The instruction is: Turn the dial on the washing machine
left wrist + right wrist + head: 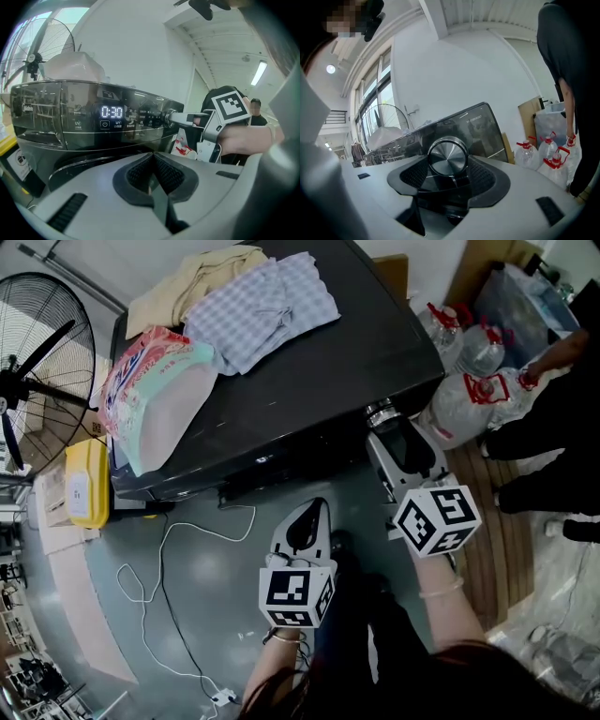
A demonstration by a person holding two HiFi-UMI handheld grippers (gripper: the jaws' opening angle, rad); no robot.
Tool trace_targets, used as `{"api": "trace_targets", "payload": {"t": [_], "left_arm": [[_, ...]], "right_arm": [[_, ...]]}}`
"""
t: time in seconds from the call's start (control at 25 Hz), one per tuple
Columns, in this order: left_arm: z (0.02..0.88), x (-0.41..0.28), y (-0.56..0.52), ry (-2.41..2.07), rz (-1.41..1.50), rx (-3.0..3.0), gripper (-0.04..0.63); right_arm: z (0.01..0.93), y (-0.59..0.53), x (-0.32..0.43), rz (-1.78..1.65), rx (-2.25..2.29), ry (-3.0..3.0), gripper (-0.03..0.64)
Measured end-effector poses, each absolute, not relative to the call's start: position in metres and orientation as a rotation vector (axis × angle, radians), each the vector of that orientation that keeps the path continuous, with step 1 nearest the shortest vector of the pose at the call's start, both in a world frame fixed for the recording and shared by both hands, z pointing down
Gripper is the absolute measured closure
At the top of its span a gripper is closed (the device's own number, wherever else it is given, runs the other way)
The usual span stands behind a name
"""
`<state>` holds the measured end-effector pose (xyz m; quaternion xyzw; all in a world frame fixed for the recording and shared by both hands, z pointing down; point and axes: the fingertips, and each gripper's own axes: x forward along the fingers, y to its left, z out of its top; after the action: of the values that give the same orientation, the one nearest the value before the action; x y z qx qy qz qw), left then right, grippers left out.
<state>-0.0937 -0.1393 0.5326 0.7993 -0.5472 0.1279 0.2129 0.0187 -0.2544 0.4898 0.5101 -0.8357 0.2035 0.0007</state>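
The dark washing machine point(309, 381) has a round silver dial point(382, 414) at the right end of its front panel. My right gripper point(384, 426) reaches up to it. In the right gripper view the dial point(448, 154) sits between the two pads, which touch its rim on either side, so my right gripper point(448, 163) is shut on it. The left gripper view shows the same dial point(171, 117) from the side, with the display point(111, 112) reading 0:30. My left gripper point(314, 512) hangs lower, away from the machine, shut and holding nothing point(152, 180).
A detergent bag point(155, 390) and folded cloths point(262, 306) lie on the machine's top. A standing fan point(37, 362) and a yellow container point(86, 482) are at the left. Water bottles point(469, 390) and a person's arm point(562, 352) are at the right. A white cable point(159, 587) trails on the floor.
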Motion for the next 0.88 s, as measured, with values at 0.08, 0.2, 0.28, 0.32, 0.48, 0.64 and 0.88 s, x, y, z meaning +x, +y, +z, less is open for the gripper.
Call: {"api": "trace_targets", "payload": {"t": [0.08, 0.2, 0.28, 0.32, 0.48, 0.64, 0.88], "left_arm": [[0.534, -0.094, -0.139, -1.520, 0.356, 2.216, 0.578], [0.534, -0.094, -0.139, -1.522, 0.359, 2.214, 0.578], [0.534, -0.094, -0.139, -1.523, 0.359, 2.214, 0.578], [0.533, -0.093, -0.138, -1.524, 0.358, 2.214, 0.578], [0.531, -0.094, -0.139, -1.530, 0.352, 2.217, 0.578], [0.530, -0.093, -0.139, -1.535, 0.349, 2.218, 0.578], [0.531, -0.095, -0.139, -1.540, 0.348, 2.213, 0.578]], "right_arm": [[0.490, -0.254, 0.018, 0.540, 1.580, -2.597, 0.331], [0.494, -0.250, 0.015, 0.316, 1.512, -2.513, 0.314], [0.495, -0.247, 0.012, 0.198, 1.468, -2.472, 0.304], [0.494, -0.246, 0.011, 0.153, 1.453, -2.459, 0.302], [0.486, -0.247, 0.007, 0.064, 1.438, -2.444, 0.295], [0.483, -0.250, 0.007, 0.028, 1.436, -2.439, 0.295], [0.482, -0.254, 0.009, 0.036, 1.442, -2.445, 0.341]]}}
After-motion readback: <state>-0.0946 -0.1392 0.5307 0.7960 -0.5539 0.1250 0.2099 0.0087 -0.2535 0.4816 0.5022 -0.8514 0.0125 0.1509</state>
